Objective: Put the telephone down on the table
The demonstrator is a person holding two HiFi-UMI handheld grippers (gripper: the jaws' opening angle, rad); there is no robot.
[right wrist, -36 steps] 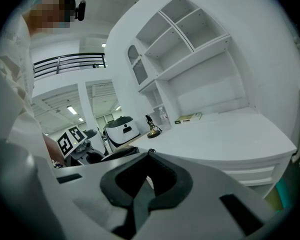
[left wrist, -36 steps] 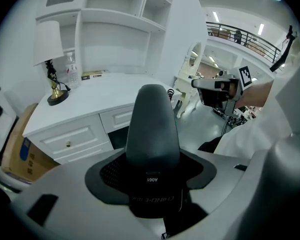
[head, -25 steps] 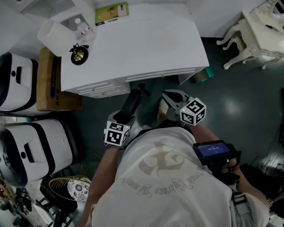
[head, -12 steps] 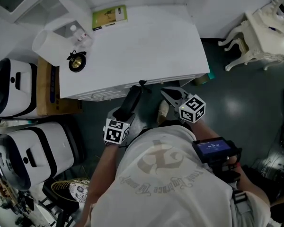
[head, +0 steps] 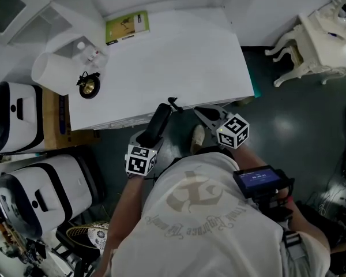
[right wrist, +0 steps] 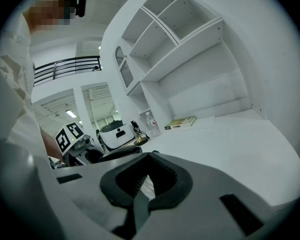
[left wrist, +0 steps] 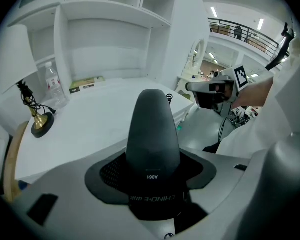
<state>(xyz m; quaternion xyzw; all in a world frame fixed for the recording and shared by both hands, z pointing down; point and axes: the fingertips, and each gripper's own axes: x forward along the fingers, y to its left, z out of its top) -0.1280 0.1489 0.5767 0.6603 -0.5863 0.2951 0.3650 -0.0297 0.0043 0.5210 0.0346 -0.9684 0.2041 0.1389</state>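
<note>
A black telephone handset (head: pixel 158 122) is clamped in my left gripper (head: pixel 147 138), whose jaws are shut wide around its body. The handset's far tip reaches just over the front edge of the white table (head: pixel 184 56). In the left gripper view the handset (left wrist: pixel 152 129) rises between the black pads, pointing at the tabletop (left wrist: pixel 90 124). To the right of it, my right gripper (head: pixel 203 112) hovers at the table's front edge, shut with nothing in it. In the right gripper view its jaws (right wrist: pixel 149 156) meet, and the left gripper with the handset shows at the left.
On the table's far left stand a brass piece with a black cord (head: pixel 88 86), a water bottle (head: pixel 85 49) and a green book (head: pixel 127 27). A white cylinder (head: pixel 51 73) overhangs the left corner. White machines (head: pixel 23 117) and a cardboard box (head: pixel 60 117) stand left; an ornate white chair (head: pixel 317 30) right.
Both grippers have come closer to the table. The handset's tip, which was short of the front edge, now reaches over it. The grip on the handset is unchanged.
</note>
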